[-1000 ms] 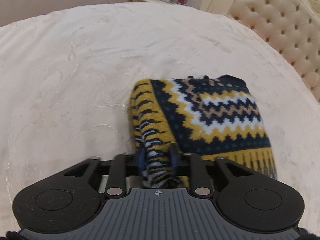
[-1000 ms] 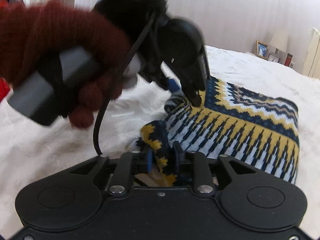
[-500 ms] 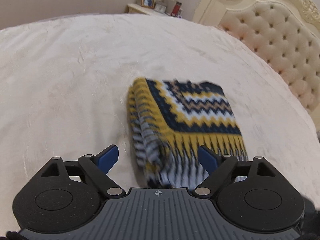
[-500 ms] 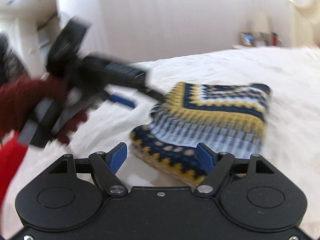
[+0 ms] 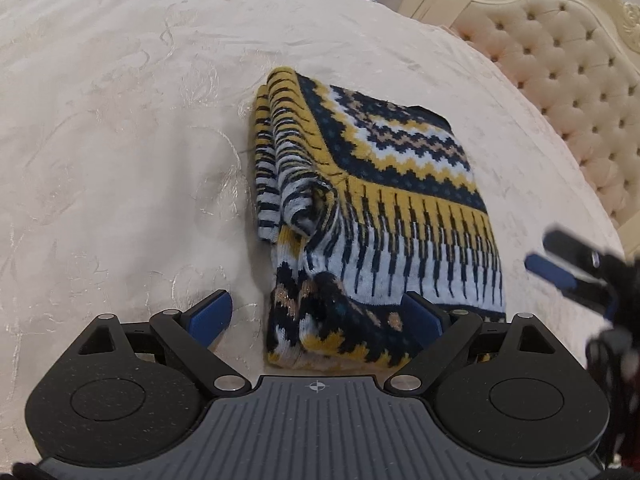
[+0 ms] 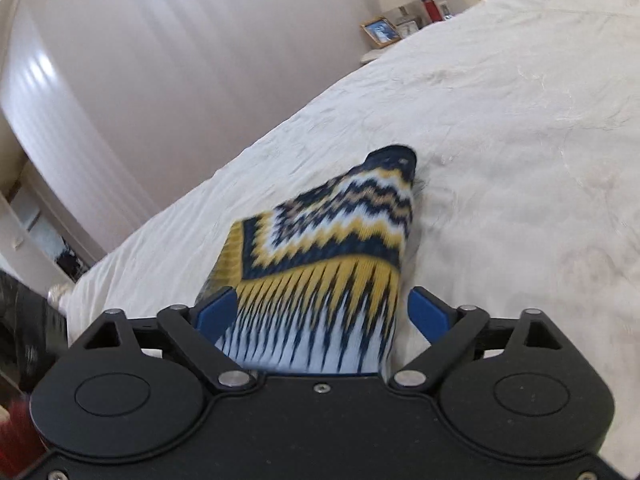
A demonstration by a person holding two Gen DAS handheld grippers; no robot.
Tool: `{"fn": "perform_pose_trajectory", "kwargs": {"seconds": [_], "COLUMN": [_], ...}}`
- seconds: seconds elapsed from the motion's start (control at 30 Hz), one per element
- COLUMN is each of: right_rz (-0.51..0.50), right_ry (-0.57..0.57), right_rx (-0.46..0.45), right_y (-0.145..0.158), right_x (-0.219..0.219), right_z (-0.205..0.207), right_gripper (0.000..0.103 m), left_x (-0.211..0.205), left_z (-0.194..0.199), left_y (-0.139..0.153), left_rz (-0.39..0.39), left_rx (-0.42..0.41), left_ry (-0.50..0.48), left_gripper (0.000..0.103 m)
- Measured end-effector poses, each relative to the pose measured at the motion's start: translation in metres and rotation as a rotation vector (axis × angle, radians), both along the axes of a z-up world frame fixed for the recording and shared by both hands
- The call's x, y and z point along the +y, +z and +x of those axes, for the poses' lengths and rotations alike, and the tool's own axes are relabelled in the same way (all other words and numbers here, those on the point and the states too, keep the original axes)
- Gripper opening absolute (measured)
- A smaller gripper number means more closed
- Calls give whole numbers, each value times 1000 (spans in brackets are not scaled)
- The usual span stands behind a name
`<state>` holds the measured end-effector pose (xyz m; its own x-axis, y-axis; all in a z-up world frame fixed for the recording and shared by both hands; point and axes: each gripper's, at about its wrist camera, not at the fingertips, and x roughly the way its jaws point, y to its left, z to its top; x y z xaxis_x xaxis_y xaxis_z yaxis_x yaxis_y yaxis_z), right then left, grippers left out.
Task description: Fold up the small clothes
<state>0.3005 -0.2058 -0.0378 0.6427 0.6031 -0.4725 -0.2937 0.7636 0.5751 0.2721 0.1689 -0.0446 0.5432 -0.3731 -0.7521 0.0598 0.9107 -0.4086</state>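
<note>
A folded knit garment (image 5: 372, 200) in navy, yellow and white zigzag lies on the cream bedspread (image 5: 120, 140). My left gripper (image 5: 320, 314) is open, its blue pads either side of the garment's near edge, holding nothing. My right gripper (image 6: 324, 312) is open too, with the garment (image 6: 332, 248) lying between and beyond its blue pads. The right gripper also shows at the right edge of the left wrist view (image 5: 576, 276), beside the garment's near right corner.
A tufted cream headboard (image 5: 560, 60) stands at the far right. A nightstand with a photo frame (image 6: 380, 32) and small items stands past the bed. A white curtained wall (image 6: 180, 60) is behind the bed edge.
Both grippers let go of the garment and opened. They have drawn back a little, and the folded garment now lies flat on the bed.
</note>
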Motion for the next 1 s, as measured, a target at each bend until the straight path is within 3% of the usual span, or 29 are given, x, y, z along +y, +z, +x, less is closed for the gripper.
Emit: {"fn": "perform_pose_trajectory", "kwargs": {"seconds": [0.3, 0.5, 0.53, 0.57, 0.6, 0.63, 0.7, 0.8, 1.0], "right_rz": [119, 263, 286, 300, 308, 301, 287, 294, 289], "right_ry": [-30, -49, -43, -32, -22, -24, -22, -32, -12], "right_rx": [150, 250, 254, 264, 276, 280, 275, 292, 301], "right_y": [-36, -72, -75, -78, -79, -80, -77, -66, -40], "right_x": [3, -2, -2, -1, 0, 1, 1, -1, -6], "right_z": [77, 98, 99, 100, 100, 100, 96, 89, 51], "right_gripper": [94, 91, 82, 63, 56, 51, 47, 45, 45], "left_x": [-9, -24, -25, -24, -24, -22, -21, -25, -29], "left_z": [22, 38, 41, 43, 45, 44, 46, 41, 16], "left_y": [-10, -20, -22, -24, -24, -26, -28, -21, -4], "left_rz": [-67, -138, -160, -191, -231, -280, -330, -311, -357], "left_rx": [26, 45, 52, 62, 69, 74, 98, 71, 66], "left_ry": [-22, -53, -55, -48, -38, -33, -30, -73, -119], "left_gripper": [92, 91, 90, 89, 78, 55, 40, 34, 33]}}
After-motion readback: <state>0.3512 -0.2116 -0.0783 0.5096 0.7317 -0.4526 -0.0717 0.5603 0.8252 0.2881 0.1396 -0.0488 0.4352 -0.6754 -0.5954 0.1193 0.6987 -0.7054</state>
